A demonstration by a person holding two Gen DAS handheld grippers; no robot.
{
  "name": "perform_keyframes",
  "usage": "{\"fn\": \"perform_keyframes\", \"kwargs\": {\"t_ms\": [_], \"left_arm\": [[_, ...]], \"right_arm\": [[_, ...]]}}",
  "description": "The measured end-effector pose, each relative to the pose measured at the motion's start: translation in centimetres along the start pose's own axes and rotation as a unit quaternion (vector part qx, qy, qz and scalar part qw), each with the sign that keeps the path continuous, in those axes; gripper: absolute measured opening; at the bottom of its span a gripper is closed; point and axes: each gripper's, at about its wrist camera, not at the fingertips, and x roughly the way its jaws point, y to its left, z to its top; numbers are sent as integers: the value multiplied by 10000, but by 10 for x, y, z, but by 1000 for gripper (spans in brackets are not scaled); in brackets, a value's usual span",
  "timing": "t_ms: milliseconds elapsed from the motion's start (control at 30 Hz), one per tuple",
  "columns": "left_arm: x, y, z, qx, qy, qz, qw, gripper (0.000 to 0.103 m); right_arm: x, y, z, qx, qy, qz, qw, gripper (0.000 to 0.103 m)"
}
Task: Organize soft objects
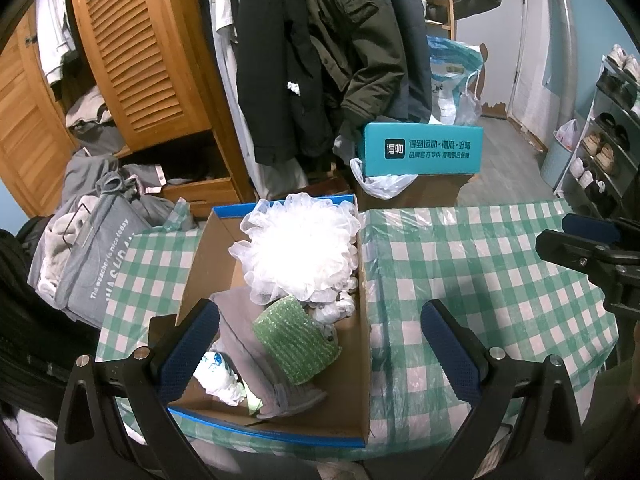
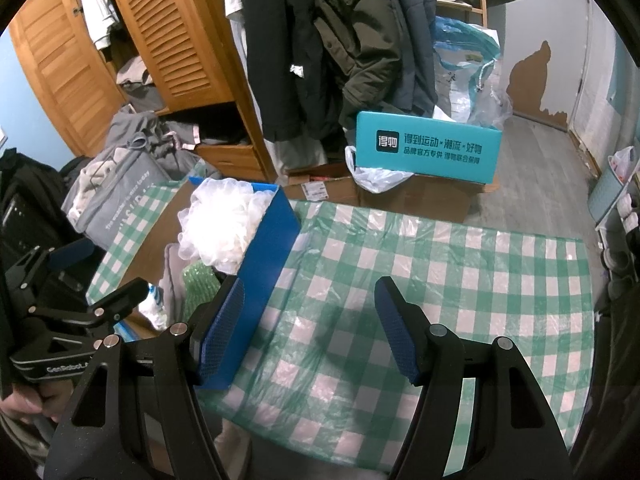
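Observation:
A blue cardboard box [image 1: 366, 320] sits on the checked tablecloth [image 1: 480, 280]. In it lie a white mesh bath pouf [image 1: 300, 252], a green sponge [image 1: 296, 344], a grey cloth [image 1: 260, 360] and a white and blue soft item [image 1: 218, 374]. My left gripper [image 1: 320, 356] is open and empty above the near end of the box. My right gripper [image 2: 312, 328] is open and empty over bare tablecloth [image 2: 440, 280], just right of the box's blue wall [image 2: 260, 280]. The pouf [image 2: 216, 220] and sponge [image 2: 198, 284] show over that wall. The left gripper [image 2: 116, 308] shows at the left edge.
A teal box [image 1: 424, 148] on a carton stands behind the table. Coats [image 1: 320, 60] hang beyond, beside a wooden wardrobe [image 1: 140, 60]. A grey bag with clothes [image 1: 92, 256] sits at the table's left. A shoe rack [image 1: 608, 140] stands at the right.

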Motion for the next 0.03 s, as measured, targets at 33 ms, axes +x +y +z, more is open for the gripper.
{"fn": "perform_keyframes", "kwargs": {"t_ms": [33], "left_arm": [[0,0,0,6,-6,0,10000,102]], "right_arm": [[0,0,0,2,-2,-3,10000,67]]}}
